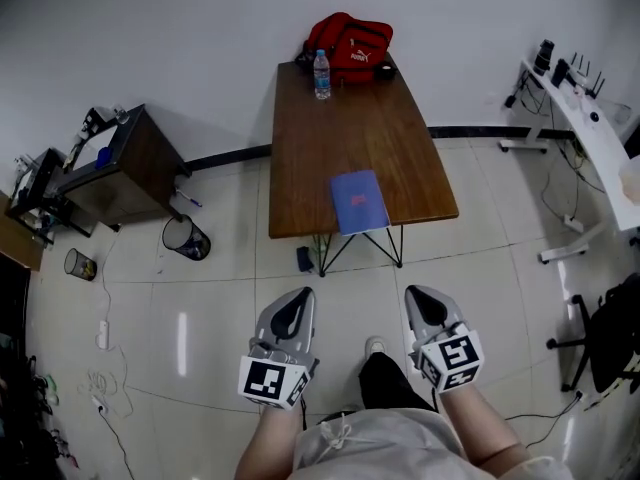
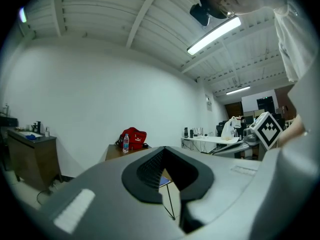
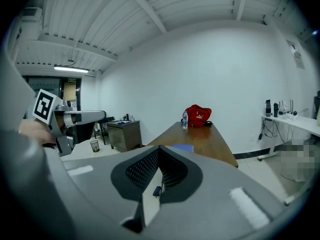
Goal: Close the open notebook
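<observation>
A blue notebook (image 1: 358, 201) lies flat on the near end of the brown table (image 1: 330, 138), cover up and closed, slightly overhanging the front edge. Both grippers hang over the floor close to the person's body, well short of the table. My left gripper (image 1: 298, 294) is shut with nothing in it. My right gripper (image 1: 416, 292) has its jaws together, also holding nothing. In the right gripper view the notebook (image 3: 181, 147) shows just past the gripper (image 3: 159, 152). In the left gripper view a sliver of the notebook (image 2: 164, 182) shows behind the gripper (image 2: 165, 152).
A red bag (image 1: 350, 40) and a water bottle (image 1: 321, 75) stand at the table's far end. A dark cabinet (image 1: 120, 168) and a bin (image 1: 186, 236) are to the left. A white desk (image 1: 590, 138) and a chair (image 1: 610, 338) are to the right.
</observation>
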Action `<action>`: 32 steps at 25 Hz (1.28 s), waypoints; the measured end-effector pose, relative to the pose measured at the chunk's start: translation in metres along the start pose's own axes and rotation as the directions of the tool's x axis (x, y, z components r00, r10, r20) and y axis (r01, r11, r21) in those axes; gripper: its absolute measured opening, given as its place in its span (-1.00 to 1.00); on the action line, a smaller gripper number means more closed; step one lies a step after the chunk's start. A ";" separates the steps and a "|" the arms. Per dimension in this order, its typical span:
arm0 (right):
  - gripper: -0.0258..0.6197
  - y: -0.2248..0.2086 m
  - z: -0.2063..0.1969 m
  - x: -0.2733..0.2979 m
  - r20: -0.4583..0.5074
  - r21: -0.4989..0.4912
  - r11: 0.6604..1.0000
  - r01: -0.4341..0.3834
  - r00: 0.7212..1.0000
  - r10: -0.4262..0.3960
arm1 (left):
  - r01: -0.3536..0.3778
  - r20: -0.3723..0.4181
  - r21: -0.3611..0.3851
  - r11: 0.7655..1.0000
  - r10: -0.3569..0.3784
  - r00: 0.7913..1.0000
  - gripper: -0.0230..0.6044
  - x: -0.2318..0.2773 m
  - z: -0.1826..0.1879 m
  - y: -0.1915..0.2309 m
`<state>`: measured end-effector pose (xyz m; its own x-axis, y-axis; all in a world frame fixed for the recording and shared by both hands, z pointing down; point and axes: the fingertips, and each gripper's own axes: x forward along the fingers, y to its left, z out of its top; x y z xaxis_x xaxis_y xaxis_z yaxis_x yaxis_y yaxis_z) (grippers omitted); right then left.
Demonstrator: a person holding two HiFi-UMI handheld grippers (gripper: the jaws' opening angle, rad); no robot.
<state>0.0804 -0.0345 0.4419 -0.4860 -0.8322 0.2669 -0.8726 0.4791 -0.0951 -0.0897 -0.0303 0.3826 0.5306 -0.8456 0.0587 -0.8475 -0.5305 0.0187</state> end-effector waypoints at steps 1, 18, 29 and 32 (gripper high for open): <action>-0.90 0.012 -0.002 -0.012 0.004 -0.006 1.000 0.001 1.000 -0.001 | -0.001 0.005 0.002 1.000 0.001 1.000 -0.91 -0.017 0.001 -0.004; -0.90 0.135 -0.017 -0.171 0.040 -0.058 0.998 0.022 0.999 -0.020 | 0.058 0.030 0.003 0.998 -0.058 0.998 -0.91 -0.184 0.012 -0.087; -0.90 0.131 -0.027 -0.199 0.039 -0.067 0.997 -0.047 0.998 0.050 | 0.045 0.026 -0.020 0.999 -0.045 0.999 -0.91 -0.182 0.006 -0.130; -0.90 0.125 -0.028 -0.207 0.042 -0.077 0.996 -0.042 0.998 0.046 | 0.055 0.032 -0.014 0.998 -0.054 0.998 -0.91 -0.180 0.005 -0.142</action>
<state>0.0735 0.2049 0.4014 -0.5269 -0.8206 0.2215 -0.8449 0.5339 -0.0321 -0.0651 0.1970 0.3639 0.5760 -0.8170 0.0261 -0.8173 -0.5750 0.0358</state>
